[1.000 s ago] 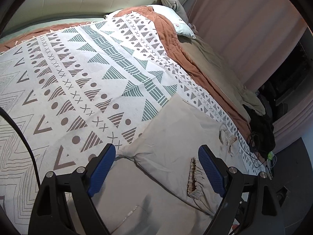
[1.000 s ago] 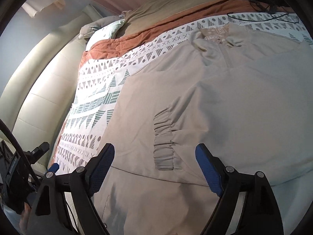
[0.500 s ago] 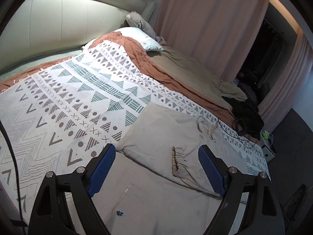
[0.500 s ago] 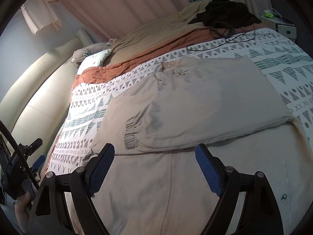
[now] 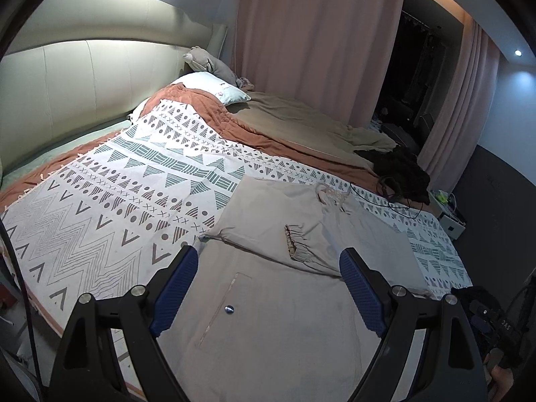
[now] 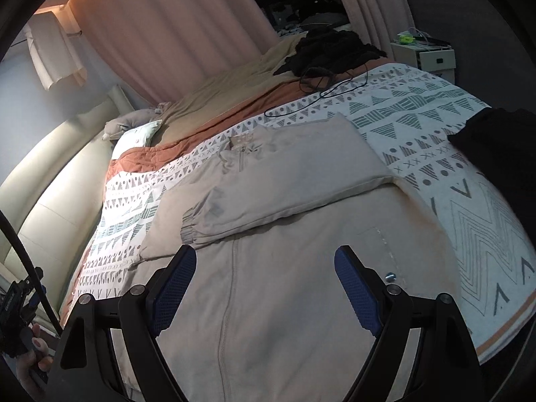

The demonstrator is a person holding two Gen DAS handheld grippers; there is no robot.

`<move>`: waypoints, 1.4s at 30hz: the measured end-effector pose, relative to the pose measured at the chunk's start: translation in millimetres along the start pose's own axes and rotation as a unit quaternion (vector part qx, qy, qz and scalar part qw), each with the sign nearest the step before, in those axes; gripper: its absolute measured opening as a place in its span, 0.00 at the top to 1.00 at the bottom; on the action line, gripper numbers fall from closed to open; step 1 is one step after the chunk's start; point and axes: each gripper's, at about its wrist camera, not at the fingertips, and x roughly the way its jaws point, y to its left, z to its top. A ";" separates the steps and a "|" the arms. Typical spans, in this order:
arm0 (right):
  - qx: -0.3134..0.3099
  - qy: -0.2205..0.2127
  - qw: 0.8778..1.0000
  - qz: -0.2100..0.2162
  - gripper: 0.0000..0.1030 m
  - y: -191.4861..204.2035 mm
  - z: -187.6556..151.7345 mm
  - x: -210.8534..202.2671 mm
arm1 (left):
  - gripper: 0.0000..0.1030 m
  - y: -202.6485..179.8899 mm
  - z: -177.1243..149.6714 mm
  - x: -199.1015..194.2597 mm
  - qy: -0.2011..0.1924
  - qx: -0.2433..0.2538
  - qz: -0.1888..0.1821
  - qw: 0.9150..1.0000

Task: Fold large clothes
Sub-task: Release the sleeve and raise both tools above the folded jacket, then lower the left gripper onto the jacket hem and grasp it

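A large beige zip jacket (image 5: 268, 318) (image 6: 284, 284) lies flat on the patterned bedspread (image 5: 117, 201) (image 6: 435, 117). Both sleeves are folded in across its chest; one elastic cuff (image 5: 294, 241) (image 6: 192, 227) lies near the middle. A snap button (image 5: 228, 309) (image 6: 389, 276) shows on a pocket. My left gripper (image 5: 266, 288) is open and empty, held above the jacket's lower half. My right gripper (image 6: 264, 288) is open and empty, also above the lower half near the zip (image 6: 231, 284).
A black garment (image 5: 398, 171) (image 6: 328, 50) and a thin black cable (image 5: 398, 204) (image 6: 335, 90) lie past the jacket's collar. Another dark cloth (image 6: 502, 147) sits at the bed's right edge. Pillows (image 5: 214, 87), headboard (image 5: 83, 80), curtains (image 5: 318, 40) and a nightstand (image 6: 428, 53) surround the bed.
Both grippers have pulled back and risen away from the jacket, so the whole bed now shows. Both stay open and empty.
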 end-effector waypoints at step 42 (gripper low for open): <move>0.070 -0.009 0.997 0.043 0.03 -139.6 -148.7 -122.0 | 0.00 104.4 -107.9 -98.2 -0.038 0.047 -0.010 0.998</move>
